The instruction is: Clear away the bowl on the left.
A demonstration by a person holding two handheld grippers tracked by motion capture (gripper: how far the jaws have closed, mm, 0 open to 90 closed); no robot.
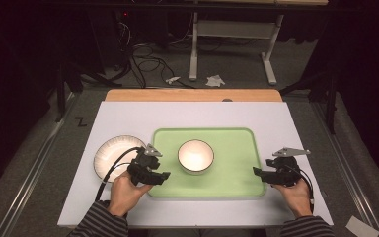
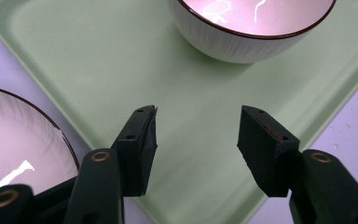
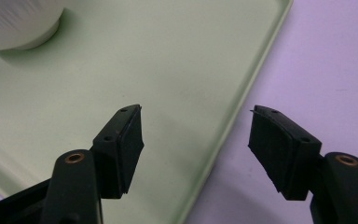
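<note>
Hovering — both claws point(image 1: 164, 174) point(image 1: 256, 171) agape — over tray point(image 1: 232, 148)

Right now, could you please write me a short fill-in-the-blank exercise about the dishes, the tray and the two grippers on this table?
1. The bowl stands on the green ____.
2. The plate lies on the white table, beside the tray's ____ edge in the high view.
3. The left gripper hangs over the tray with its jaws ____ and nothing between them.
4. The right gripper has one jaw over the tray and the other over the ____.

Missing words: tray; left; open; table
</note>
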